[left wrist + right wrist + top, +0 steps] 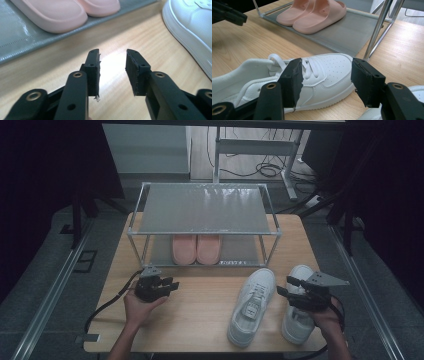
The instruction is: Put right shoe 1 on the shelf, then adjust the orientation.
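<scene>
Left white sneaker, lower centre: light, soft upper, stiff sole; grip at heel collar. Left gripper wide, empty; right gripper wide, empty.

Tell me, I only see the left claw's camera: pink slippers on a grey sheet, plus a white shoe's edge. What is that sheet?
Observer: The bottom shelf of a metal shoe rack; the pink slippers sit under its top shelf.
Operator: Is the white shoe alone?
Observer: No, a second white sneaker lies just right of the first white sneaker.
Operator: And the other claw?
Observer: The right claw is open, aimed at the first white sneaker, gripping nothing.
</scene>
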### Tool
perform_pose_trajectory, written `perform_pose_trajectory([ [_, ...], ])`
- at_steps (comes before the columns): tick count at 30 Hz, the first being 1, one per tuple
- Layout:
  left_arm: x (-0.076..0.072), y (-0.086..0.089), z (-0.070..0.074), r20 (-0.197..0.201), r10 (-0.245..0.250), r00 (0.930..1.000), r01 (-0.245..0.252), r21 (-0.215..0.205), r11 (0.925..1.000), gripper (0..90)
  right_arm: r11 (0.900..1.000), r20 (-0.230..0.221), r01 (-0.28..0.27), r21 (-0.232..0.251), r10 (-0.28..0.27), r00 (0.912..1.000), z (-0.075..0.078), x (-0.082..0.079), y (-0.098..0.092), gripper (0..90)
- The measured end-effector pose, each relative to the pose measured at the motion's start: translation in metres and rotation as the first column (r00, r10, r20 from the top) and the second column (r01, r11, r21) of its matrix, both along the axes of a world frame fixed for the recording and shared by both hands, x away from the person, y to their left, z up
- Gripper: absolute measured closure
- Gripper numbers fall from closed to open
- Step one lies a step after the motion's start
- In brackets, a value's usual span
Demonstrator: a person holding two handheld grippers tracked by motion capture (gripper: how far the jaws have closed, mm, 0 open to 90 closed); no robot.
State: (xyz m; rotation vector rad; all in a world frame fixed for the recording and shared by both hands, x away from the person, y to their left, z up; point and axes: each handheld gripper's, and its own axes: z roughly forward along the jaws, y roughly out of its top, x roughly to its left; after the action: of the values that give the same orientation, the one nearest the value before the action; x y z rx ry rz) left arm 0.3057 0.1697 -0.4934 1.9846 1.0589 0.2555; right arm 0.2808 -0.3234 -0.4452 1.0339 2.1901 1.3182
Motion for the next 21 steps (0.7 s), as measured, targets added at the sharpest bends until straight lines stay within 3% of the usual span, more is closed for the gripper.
perform_pose_trajectory([
  [9, -0.020, 0.002, 0.002, 0.006, -0.024, 0.9997, 0.024, 0.017, 0.9996, 56.2, 1.000, -0.005, -0.013, 0.000, 0.013, 0.9999, 0.000, -0.001, 0.002, 47.3],
  [21, -0.024, 0.002, 0.003, -0.002, -0.032, 0.9995, 0.032, 0.014, 0.9994, 52.3, 1.000, -0.017, -0.018, 0.003, 0.018, 0.9997, 0.001, -0.001, 0.002, 52.2],
])
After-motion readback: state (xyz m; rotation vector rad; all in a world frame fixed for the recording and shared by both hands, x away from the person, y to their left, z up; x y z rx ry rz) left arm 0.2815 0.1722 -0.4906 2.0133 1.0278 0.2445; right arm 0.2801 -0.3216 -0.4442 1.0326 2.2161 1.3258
